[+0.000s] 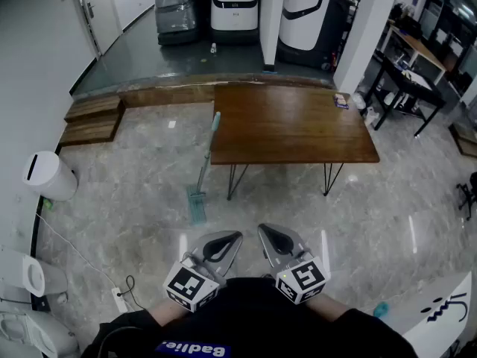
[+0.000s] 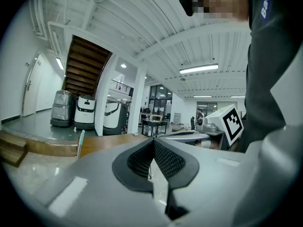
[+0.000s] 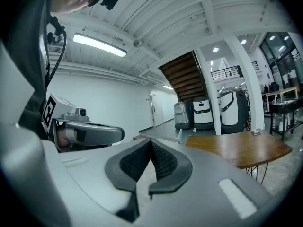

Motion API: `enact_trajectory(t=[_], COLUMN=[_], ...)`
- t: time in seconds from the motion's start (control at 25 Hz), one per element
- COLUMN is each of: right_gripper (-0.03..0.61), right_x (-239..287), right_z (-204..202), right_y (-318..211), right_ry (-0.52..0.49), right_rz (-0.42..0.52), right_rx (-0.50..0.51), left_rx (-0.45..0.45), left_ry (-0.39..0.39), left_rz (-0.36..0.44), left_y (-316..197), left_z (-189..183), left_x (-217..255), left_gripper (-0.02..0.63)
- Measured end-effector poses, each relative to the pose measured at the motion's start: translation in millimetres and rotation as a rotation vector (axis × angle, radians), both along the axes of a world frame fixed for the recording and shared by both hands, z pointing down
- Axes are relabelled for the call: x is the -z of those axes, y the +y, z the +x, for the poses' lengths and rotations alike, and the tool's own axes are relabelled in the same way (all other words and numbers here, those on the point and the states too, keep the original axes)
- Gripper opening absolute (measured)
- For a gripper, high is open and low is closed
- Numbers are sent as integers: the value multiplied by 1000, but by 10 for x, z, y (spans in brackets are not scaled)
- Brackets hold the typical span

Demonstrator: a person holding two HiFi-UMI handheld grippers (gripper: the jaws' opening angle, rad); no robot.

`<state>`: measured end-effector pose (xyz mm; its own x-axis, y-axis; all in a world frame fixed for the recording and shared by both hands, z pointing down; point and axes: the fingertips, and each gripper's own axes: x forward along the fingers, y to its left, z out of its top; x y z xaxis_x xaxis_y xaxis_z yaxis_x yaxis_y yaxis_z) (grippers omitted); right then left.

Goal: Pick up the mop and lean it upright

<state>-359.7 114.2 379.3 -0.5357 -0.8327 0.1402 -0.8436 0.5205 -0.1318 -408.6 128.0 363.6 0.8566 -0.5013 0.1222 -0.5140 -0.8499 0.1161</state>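
Note:
The mop [image 1: 204,166] has a light teal handle and a flat teal head on the marble floor. Its handle top rests against the left edge of the brown wooden table [image 1: 298,125]. The handle tip also shows as the mop handle [image 2: 80,143] in the left gripper view and the mop handle [image 3: 180,135] in the right gripper view. My left gripper [image 1: 235,236] and right gripper [image 1: 262,230] are held side by side close to my body, well short of the mop. Both are shut with nothing between the pads, as seen at the left gripper [image 2: 153,141] and the right gripper [image 3: 151,142].
A white bin [image 1: 48,176] stands at the left wall, with a cable and power strip [image 1: 119,297] on the floor near it. Wooden steps [image 1: 93,118] lie beyond the mop. Cleaning machines [image 1: 235,6] stand at the back, and a black desk [image 1: 410,73] at the right.

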Motion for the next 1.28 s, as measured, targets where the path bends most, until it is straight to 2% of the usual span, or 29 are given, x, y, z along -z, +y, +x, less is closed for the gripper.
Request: enact_trajectory(t=[0.36, 0.64, 1.28], right_gripper=[2, 5, 5], right_x=[-6, 3, -94], right_z=[34, 157, 695], right_y=[30, 8, -44], right_ry=[4, -54, -65], right_rz=[3, 0, -17], right_rx=[7, 4, 29], left_rx=[8, 17, 79], left_ry=[4, -7, -33], left_rz=[10, -3, -27], left_y=[7, -14, -40], left_z=[45, 116, 598], left_x=[26, 32, -1], left_gripper=[18, 18, 19])
